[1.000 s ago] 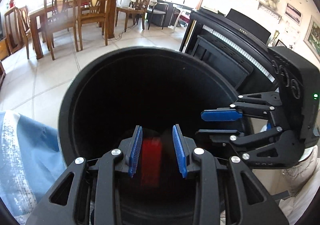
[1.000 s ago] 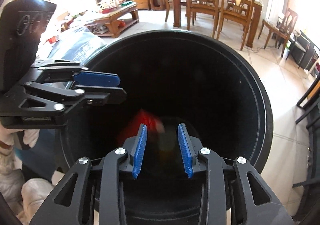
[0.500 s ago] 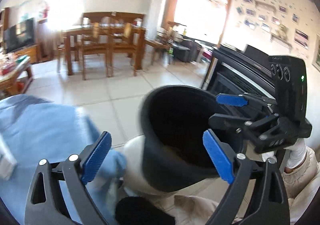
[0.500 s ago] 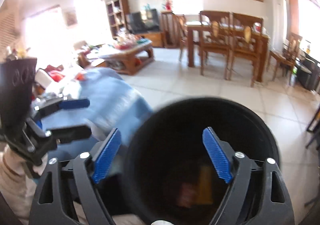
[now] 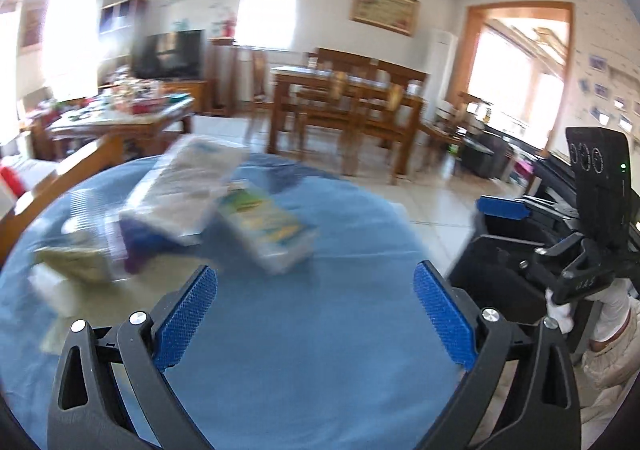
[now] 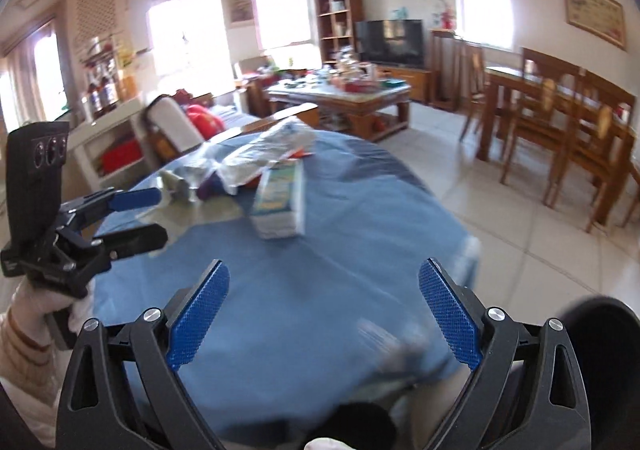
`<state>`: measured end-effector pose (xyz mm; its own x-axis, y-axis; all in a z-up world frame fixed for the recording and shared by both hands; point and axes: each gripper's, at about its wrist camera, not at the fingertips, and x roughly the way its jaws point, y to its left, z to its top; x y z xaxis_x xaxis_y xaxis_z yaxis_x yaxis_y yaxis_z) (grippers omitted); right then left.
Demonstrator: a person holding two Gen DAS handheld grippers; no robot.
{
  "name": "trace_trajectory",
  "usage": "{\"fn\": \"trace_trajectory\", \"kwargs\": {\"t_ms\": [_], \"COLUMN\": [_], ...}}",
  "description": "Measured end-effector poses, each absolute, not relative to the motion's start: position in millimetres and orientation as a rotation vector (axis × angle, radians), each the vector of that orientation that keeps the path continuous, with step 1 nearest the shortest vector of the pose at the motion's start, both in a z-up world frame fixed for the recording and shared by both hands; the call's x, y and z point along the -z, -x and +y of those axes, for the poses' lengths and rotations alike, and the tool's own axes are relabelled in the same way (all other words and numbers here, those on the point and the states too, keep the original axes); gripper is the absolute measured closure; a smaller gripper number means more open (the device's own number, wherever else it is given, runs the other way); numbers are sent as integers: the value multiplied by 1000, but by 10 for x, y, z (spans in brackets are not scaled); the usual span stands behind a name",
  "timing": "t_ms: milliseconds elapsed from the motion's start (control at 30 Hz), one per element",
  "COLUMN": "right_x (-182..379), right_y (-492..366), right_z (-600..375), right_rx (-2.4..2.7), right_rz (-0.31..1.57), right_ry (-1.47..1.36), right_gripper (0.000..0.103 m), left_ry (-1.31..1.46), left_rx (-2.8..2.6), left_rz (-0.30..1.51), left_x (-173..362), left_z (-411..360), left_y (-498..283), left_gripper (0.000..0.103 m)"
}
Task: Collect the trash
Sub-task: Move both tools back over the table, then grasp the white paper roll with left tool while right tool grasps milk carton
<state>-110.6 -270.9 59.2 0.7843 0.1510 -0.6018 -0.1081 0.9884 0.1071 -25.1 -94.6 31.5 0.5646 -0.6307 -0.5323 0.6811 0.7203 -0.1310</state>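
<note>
A round table with a blue cloth (image 5: pixel 304 330) holds a blurred pile of trash: a white plastic package (image 5: pixel 184 185), a green and yellow carton (image 5: pixel 268 230) and smaller wrappers (image 5: pixel 80 262). The pile also shows in the right wrist view, with the carton (image 6: pixel 280 201) and the plastic package (image 6: pixel 264 157). My left gripper (image 5: pixel 316 314) is open and empty over the cloth, short of the pile. My right gripper (image 6: pixel 324 314) is open and empty over the near side of the table. The black trash bin (image 5: pixel 504 282) stands at the table's right; its rim (image 6: pixel 600 338) shows at lower right.
A wooden dining table with chairs (image 5: pixel 348 109) stands behind on the tiled floor. A cluttered coffee table (image 6: pixel 340 93) and a TV (image 6: pixel 388 41) are farther back. A piano (image 5: pixel 540 177) is at the right behind the bin.
Both grippers have opened wide and swung up and left from inside the black bin to over the blue table. The red item stayed in the bin.
</note>
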Motion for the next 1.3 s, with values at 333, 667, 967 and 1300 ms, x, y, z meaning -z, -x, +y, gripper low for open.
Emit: {"fn": "trace_trajectory", "kwargs": {"t_ms": [333, 667, 967, 1300], "right_x": [-318, 81, 259, 314], "right_y": [189, -517, -836, -918], "right_z": [-2140, -1981, -1959, -1920], "right_rx": [-195, -189, -189, -207], "right_rz": [714, 835, 920, 944], "right_ry": [-71, -69, -104, -112], "right_gripper": [9, 9, 9, 15], "left_ry": [-54, -26, 34, -109], "left_rx": [453, 539, 508, 603], "left_rz": [731, 899, 924, 902], "left_x": [2, 310, 401, 391], "left_z": [177, 246, 557, 306], "left_y": [-642, -1272, -1337, -1335], "left_gripper": [5, 6, 26, 27]}}
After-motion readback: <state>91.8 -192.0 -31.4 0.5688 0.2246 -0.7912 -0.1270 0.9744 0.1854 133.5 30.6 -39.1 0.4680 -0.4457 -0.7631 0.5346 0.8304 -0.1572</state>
